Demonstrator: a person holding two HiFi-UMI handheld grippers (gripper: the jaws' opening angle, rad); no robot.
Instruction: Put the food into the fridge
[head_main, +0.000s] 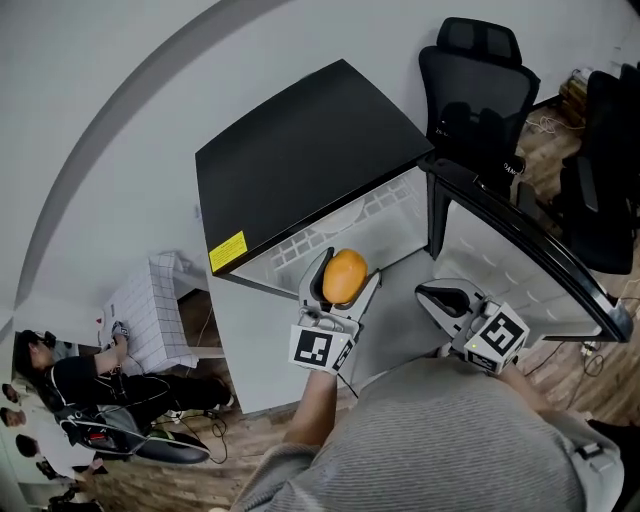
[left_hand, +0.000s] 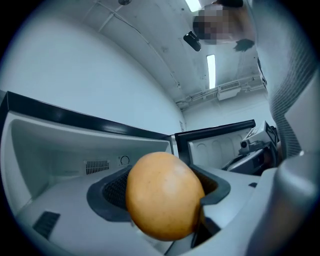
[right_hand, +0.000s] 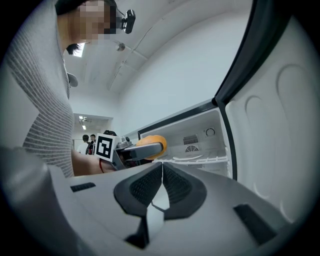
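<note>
A plain white wall (head_main: 90, 150) fills the left side. The floor (head_main: 260, 440) is wood-look planking, with cables (head_main: 548, 124) lying on it. 2 black office chairs stand at the right, 1 (head_main: 478, 85) with a headrest, the other (head_main: 605, 200) just beside it. A long strip light (left_hand: 211, 71) glows on the white ceiling (left_hand: 145, 35).

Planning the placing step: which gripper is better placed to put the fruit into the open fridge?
Left. The left gripper is shut on the orange fruit, right at the mouth of the open fridge. The right gripper is shut and empty, beside the door.
</note>
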